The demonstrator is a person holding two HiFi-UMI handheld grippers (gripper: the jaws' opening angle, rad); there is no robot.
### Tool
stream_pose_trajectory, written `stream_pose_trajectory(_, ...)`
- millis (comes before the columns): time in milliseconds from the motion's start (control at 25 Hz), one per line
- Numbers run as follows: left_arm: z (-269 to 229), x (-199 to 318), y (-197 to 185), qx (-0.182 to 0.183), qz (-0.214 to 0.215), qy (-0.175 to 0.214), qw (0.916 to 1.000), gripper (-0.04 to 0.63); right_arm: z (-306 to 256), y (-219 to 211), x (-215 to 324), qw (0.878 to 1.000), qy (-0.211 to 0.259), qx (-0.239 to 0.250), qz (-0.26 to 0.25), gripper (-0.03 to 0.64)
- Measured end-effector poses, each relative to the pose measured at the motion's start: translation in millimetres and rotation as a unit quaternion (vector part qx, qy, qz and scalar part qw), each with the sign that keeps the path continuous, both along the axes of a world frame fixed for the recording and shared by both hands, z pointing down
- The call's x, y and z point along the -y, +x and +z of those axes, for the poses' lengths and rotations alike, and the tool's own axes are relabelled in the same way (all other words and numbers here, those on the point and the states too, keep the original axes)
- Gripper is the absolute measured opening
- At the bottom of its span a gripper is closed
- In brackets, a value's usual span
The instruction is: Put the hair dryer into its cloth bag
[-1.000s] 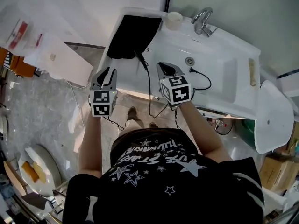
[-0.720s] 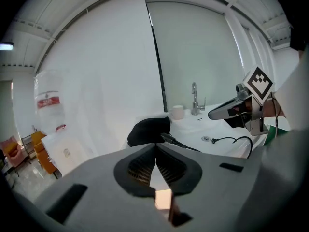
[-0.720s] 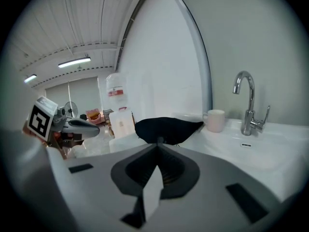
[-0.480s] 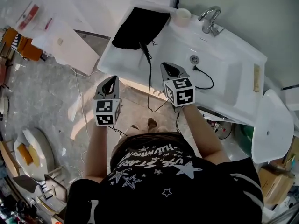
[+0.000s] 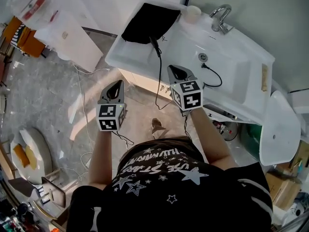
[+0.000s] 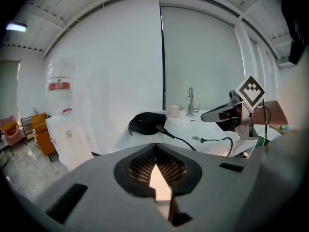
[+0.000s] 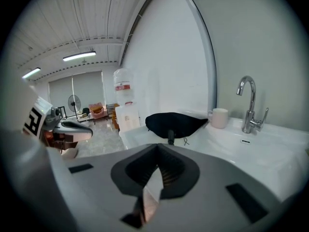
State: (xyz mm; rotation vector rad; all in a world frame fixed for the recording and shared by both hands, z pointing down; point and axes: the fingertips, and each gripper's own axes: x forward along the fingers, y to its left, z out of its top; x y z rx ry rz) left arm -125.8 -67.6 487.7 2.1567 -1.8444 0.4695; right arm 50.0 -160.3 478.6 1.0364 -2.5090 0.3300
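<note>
Jaws of both tools are pressed together on nothing: the left hand-held gripper (image 5: 116, 87) hangs over the floor, short of the tabletop (image 5: 126, 58), while the right hand-held gripper (image 5: 178, 71) sits at its front edge and looks the nearer. Ahead, between them, a black cord (image 5: 160, 66) drops over that edge. It leads up to the cloth bag (image 5: 150, 22), lying flat on the tabletop's left end, stretching toward the wall. The hair dryer itself does not show and is presumably inside. Bare room lies rightward toward the basin (image 5: 227, 69); the left edge is close.
</note>
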Motion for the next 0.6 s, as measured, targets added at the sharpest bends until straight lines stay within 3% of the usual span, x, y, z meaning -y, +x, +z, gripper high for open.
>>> stream_pose_trajectory(600, 23.3, -126.5, -13.8, -0.009, 0.004, -0.022, 0.9997, 0.009, -2.3, -22.5, -128.0, 1.0, 0.003, -0.012, -0.027, 0.006)
